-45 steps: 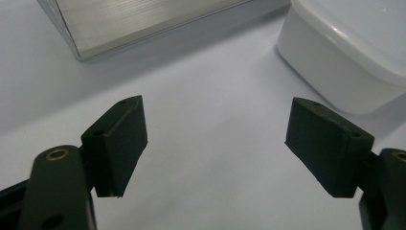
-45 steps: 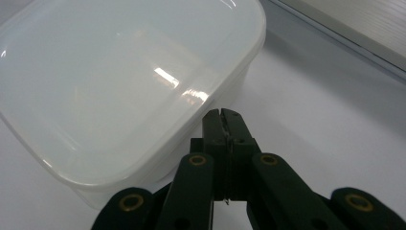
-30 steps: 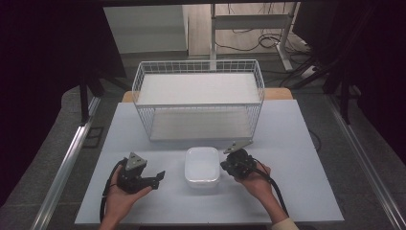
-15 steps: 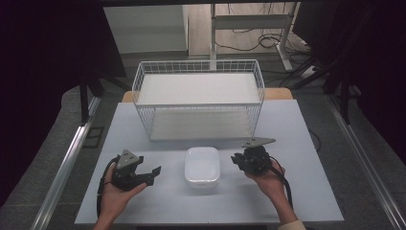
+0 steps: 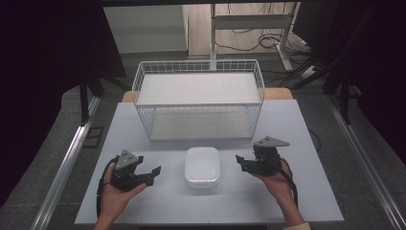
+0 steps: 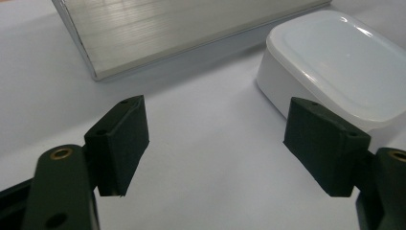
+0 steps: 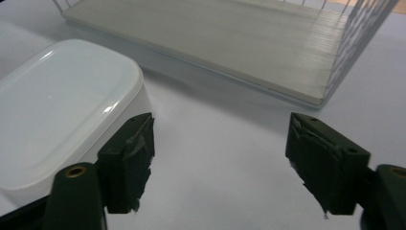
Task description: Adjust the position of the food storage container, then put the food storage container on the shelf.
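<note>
A white lidded plastic box (image 5: 202, 166) rests on the white table, just in front of a white wire basket (image 5: 198, 98). My left gripper (image 5: 152, 175) is held to the box's left, open, with bare table between its jaws; the box (image 6: 335, 62) lies at the upper right of the left gripper view. To the right of the box my right gripper (image 5: 241, 163) is open too and holds nothing. The right gripper view has the box (image 7: 57, 115) at the left, beside its left jaw, and the basket's floor (image 7: 215, 43) beyond.
The wire basket has a pale board floor (image 6: 182, 24) and stands at the table's middle back. Bare table (image 5: 297, 143) lies around both hands. The table's front edge is close under the forearms. Metal rails (image 5: 67, 158) flank the table, and cables (image 5: 249, 43) trail behind it.
Both grippers have drawn outward from the box: the right one, close against its right side a second ago, now stands apart. The left shifted slightly left. The box stays put.
</note>
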Action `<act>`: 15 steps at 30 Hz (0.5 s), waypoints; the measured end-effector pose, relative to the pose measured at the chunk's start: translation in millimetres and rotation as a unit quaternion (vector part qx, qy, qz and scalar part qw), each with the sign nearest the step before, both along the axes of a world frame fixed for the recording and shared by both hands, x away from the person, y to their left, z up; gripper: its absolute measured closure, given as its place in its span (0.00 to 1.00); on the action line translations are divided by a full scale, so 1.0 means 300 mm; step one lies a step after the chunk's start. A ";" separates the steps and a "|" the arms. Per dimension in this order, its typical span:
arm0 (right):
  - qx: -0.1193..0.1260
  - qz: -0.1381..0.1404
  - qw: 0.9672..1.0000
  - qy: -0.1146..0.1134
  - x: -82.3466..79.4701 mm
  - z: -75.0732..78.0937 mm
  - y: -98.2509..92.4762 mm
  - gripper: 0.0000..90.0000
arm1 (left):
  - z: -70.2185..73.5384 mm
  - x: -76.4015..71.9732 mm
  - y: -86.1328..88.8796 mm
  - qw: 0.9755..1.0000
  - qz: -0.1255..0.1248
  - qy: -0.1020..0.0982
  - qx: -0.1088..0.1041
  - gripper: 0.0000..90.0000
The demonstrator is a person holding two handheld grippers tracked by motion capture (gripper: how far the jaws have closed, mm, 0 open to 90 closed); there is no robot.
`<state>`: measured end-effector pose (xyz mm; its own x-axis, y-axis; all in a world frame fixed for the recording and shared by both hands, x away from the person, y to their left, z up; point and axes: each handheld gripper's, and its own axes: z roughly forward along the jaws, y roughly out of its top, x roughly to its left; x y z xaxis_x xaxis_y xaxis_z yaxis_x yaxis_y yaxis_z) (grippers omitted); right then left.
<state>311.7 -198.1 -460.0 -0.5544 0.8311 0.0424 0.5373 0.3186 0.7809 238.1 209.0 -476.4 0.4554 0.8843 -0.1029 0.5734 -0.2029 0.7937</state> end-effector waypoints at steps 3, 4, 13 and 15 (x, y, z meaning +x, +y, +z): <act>0.011 0.003 1.000 0.004 -0.003 0.001 -0.005 0.25 | 0.003 -0.002 -0.004 1.000 0.001 0.004 -0.004 0.26; 0.027 0.009 1.000 0.010 -0.007 0.006 -0.008 0.25 | 0.009 -0.001 -0.008 1.000 -0.002 0.011 -0.015 0.25; 0.060 0.018 0.998 0.030 -0.005 0.013 0.007 0.26 | 0.038 0.016 -0.026 0.997 0.000 0.050 -0.053 0.26; 0.073 0.020 0.996 0.038 -0.002 0.015 0.010 0.27 | 0.047 0.027 -0.032 0.996 -0.005 0.055 -0.063 0.26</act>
